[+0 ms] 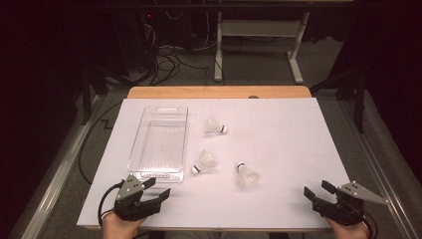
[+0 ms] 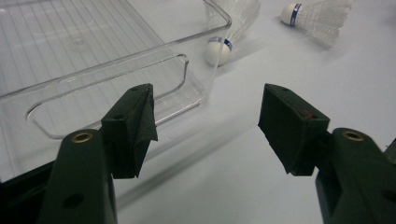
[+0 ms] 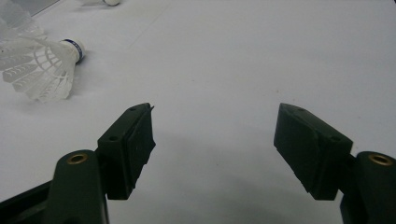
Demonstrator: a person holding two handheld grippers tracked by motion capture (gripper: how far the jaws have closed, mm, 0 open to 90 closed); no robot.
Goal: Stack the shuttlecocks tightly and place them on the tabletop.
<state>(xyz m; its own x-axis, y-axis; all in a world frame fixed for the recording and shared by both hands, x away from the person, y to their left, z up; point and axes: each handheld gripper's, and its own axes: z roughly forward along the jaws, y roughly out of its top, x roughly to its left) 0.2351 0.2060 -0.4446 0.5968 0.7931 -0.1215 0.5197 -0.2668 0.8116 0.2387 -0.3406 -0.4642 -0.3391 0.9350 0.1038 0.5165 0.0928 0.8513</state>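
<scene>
While your hands rest at the near edge of the tabletop, both sets of tongs sit low over the white sheet with nothing between their jaws. Your left tongs stand wide apart at the near left, angled toward the middle, and in the left gripper view they gape just short of the near end of the clear plastic bin, whose handle cut-out lies right ahead of the left jaw. Your right tongs are equally spread at the near right, pointing inward and up the sheet; in the right gripper view they frame only bare white surface. Nearest to them lies a shuttlecock on its side, cork with a blue band turned away from you, feathers toward you; it appears at the upper left of the right gripper view and at the top right of the left gripper view. Just left of it, close beside the bin's near right corner, a second shuttlecock lies with its cork toward you. Farther up the sheet, a third shuttlecock lies to the right of the bin, cork pointing right. The bin itself lies lengthwise along the left half of the sheet, holding nothing.
</scene>
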